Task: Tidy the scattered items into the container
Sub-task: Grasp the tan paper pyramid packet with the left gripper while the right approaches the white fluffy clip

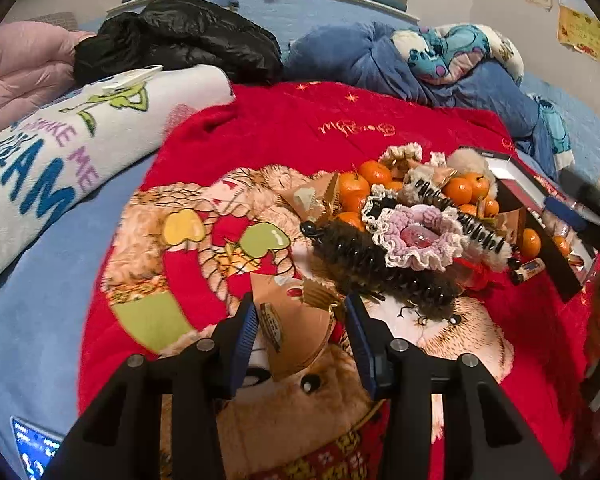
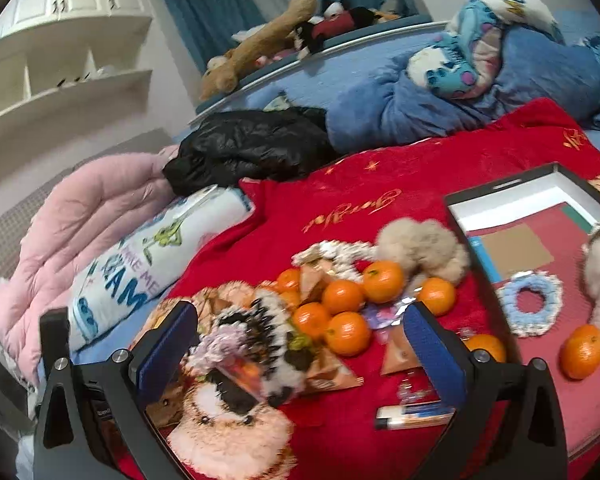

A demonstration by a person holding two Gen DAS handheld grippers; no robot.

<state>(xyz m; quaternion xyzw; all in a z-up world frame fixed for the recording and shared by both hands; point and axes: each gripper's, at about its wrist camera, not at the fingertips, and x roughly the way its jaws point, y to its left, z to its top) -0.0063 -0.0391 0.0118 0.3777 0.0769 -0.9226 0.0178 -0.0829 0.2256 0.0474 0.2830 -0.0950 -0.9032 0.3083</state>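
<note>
Right wrist view: gripper [image 2: 300, 344] wide, seven mandarins [image 2: 347, 333], two scrunchies [image 2: 530, 304].

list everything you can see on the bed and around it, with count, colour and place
tangerines: at least eight, orange, clustered mid-blanket; one in the box
box: one, black rim, white inside, far right on the blanket
blue scrunchie: one, pale blue, inside the box
pink scrunchie: one, pink with cream frill, on the pile
hair claw: one, dark brown, near edge of the pile
brown packet: one, tan, between the left fingers
lighter: one, white and blue, near the right fingers
red blanket: one, over the bed
black jacket: one, far side of the bed
left gripper: fingers closed on the packet
right gripper: fingers apart, empty
</note>
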